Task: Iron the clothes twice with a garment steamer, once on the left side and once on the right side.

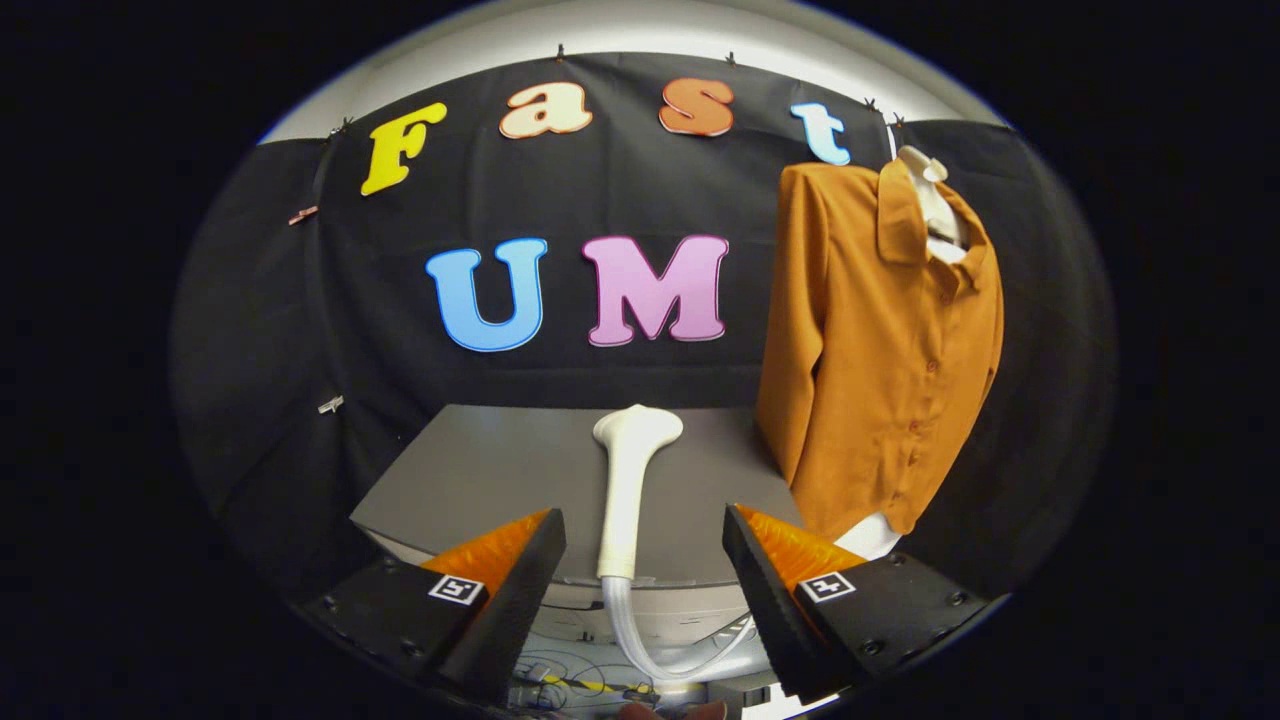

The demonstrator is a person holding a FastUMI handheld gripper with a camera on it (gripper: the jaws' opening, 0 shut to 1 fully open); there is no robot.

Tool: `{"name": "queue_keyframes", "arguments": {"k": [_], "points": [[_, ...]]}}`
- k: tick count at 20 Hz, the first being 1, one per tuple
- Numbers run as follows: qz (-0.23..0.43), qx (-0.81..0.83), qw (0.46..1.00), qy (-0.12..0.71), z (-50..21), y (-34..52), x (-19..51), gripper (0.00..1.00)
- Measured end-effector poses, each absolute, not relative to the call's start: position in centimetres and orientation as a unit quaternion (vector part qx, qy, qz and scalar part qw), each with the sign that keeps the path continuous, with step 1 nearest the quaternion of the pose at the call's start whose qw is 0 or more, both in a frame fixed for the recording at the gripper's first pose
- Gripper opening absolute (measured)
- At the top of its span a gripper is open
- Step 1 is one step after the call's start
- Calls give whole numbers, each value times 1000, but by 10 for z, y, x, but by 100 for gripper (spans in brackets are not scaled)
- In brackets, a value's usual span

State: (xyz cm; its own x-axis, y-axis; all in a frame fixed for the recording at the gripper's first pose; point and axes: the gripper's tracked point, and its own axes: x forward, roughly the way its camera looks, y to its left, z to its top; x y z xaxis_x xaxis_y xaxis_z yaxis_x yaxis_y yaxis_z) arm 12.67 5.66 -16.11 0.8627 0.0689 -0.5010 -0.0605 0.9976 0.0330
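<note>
On table (450,480): steamer (630,470) | hand-held gripper (645,535) open, astride | shirt (880,360) hanging

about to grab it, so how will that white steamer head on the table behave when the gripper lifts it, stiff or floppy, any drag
The steamer head looks like hard moulded plastic, so probably stiff and smooth, perhaps slippery between the open gripper fingers. Its clear hose curves off the table edge, so it will likely tug and swing the handle. Its narrow handle seems easy to close on.
</note>
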Motion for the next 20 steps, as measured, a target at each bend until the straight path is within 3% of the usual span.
{"name": "queue_keyframes", "arguments": {"k": [5, 12, 13, 14, 15, 18, 20], "points": [[31, -3, 939, 344, -230, 77, 156, 98], [13, -35, 918, 394, -286, 78, 169, 95], [11, -36, 915, 402, -291, 76, 169, 89], [19, -16, 921, 390, -285, 81, 173, 77], [15, -10, 919, 393, -289, 80, 174, 74], [49, 7, 929, 366, -288, 89, 179, 37], [71, 8, 934, 351, -286, 92, 181, 28]]}}
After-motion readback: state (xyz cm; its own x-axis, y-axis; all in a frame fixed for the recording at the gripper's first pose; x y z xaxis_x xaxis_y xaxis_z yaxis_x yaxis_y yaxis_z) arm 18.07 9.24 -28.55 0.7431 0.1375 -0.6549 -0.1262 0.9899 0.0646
